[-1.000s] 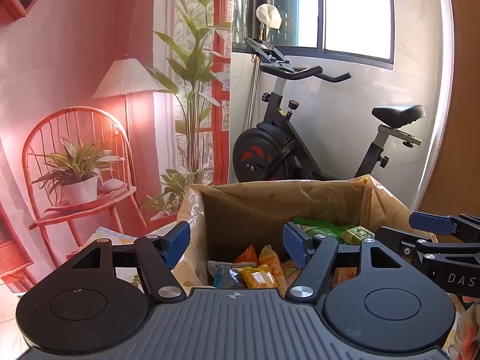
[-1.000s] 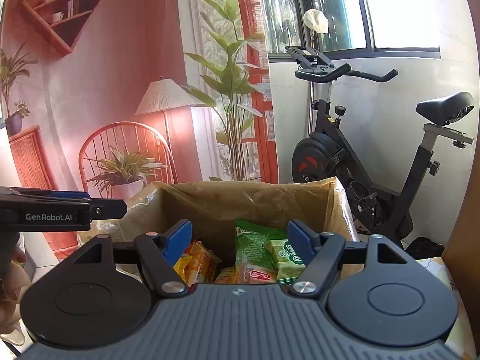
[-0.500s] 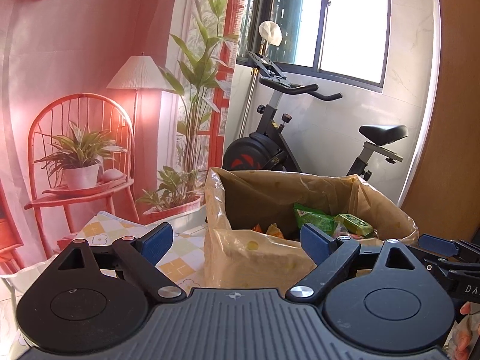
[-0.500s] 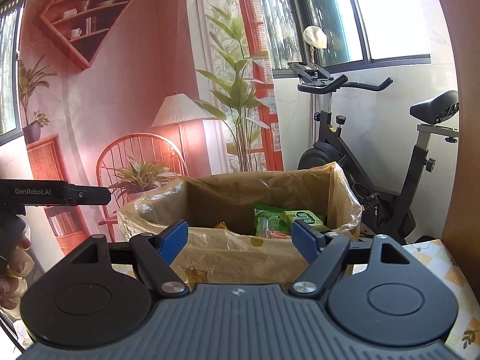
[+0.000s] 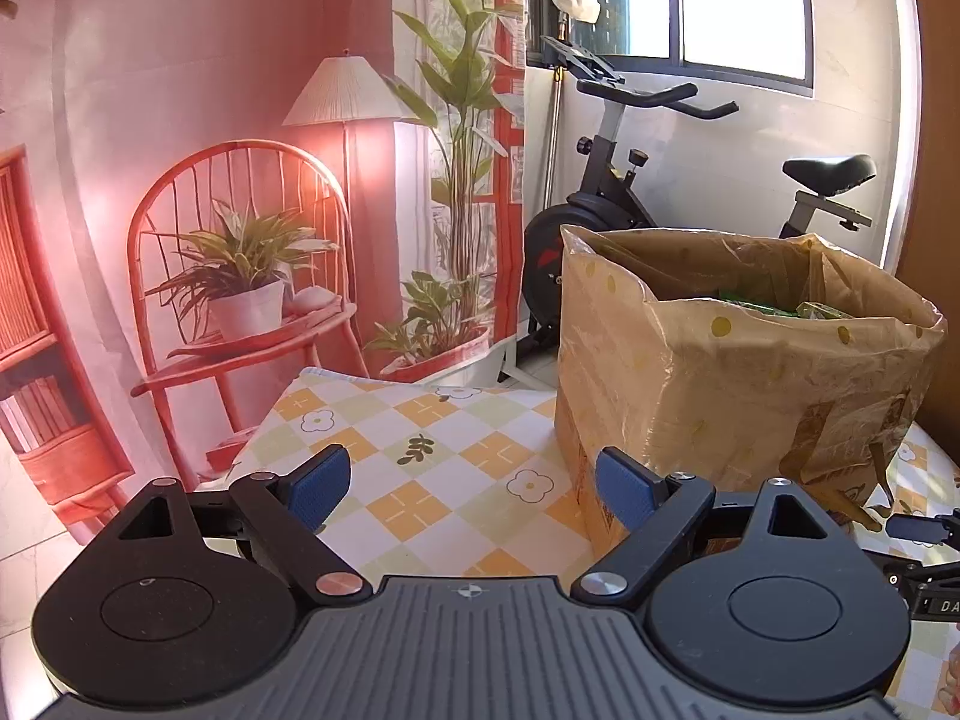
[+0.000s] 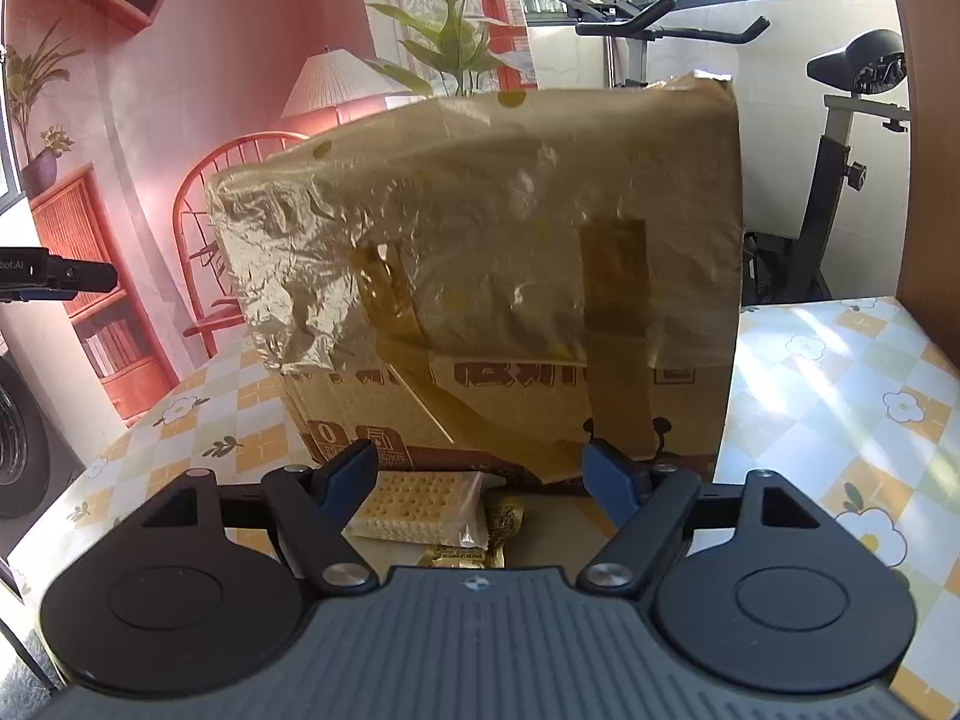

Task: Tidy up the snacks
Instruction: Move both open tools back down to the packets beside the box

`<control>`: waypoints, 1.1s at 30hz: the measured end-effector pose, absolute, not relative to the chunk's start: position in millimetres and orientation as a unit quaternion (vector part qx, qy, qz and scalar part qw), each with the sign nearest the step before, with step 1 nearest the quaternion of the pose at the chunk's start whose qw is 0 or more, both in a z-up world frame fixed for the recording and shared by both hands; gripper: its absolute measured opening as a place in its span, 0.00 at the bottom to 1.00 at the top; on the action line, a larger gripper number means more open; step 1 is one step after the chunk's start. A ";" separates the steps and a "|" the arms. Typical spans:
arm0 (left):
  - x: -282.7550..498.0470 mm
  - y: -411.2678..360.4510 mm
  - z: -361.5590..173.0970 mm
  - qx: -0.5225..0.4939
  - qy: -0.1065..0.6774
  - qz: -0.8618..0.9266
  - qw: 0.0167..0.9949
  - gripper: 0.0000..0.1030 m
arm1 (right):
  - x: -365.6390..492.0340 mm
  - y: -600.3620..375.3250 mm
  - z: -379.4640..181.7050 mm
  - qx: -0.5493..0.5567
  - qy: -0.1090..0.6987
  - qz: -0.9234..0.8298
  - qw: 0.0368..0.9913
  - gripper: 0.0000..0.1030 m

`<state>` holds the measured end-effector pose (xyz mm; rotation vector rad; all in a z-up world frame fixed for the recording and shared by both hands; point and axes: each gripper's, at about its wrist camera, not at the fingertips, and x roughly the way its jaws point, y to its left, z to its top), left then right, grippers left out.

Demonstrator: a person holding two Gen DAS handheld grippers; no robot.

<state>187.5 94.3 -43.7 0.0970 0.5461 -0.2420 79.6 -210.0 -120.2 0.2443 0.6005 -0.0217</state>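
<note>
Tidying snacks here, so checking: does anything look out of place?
Two snack packets, a cracker pack and a yellow packet, lie on the tablecloth outside the plastic-lined cardboard box that holds the other snacks.

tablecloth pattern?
Tablecloth: orange, pale-green and white checks with small flowers and leaf sprigs; clearest in the left wrist view.

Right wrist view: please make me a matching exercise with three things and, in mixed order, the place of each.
Things:
1. cracker pack
2. cardboard box
3. exercise bike

Places:
A. on the floor behind the table, at the right
B. flat on the tablecloth, in front of the box
C. standing on the table, filling the middle of the view

Pairs: 1-B, 2-C, 3-A
</note>
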 end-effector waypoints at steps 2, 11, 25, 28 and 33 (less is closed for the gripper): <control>187.2 91.7 -49.2 0.037 0.277 -0.127 0.952 0.87 | 86.7 -206.1 -136.9 0.117 0.314 -0.014 0.942 0.75; 190.9 60.3 -79.3 0.043 0.304 -0.161 0.938 0.82 | 123.9 -178.7 -177.7 0.061 0.399 0.012 0.915 0.72; 203.2 11.6 -135.3 0.052 0.367 -0.219 0.902 0.66 | 109.7 -182.5 -181.7 -0.025 0.398 0.018 0.917 0.53; 204.8 -5.1 -146.6 0.064 0.370 -0.239 0.895 0.65 | 97.5 -198.1 -180.9 -0.017 0.396 0.004 0.918 0.53; 208.9 -31.6 -162.0 0.085 0.377 -0.268 0.882 0.65 | 81.6 -221.2 -183.5 0.027 0.381 -0.028 0.924 0.53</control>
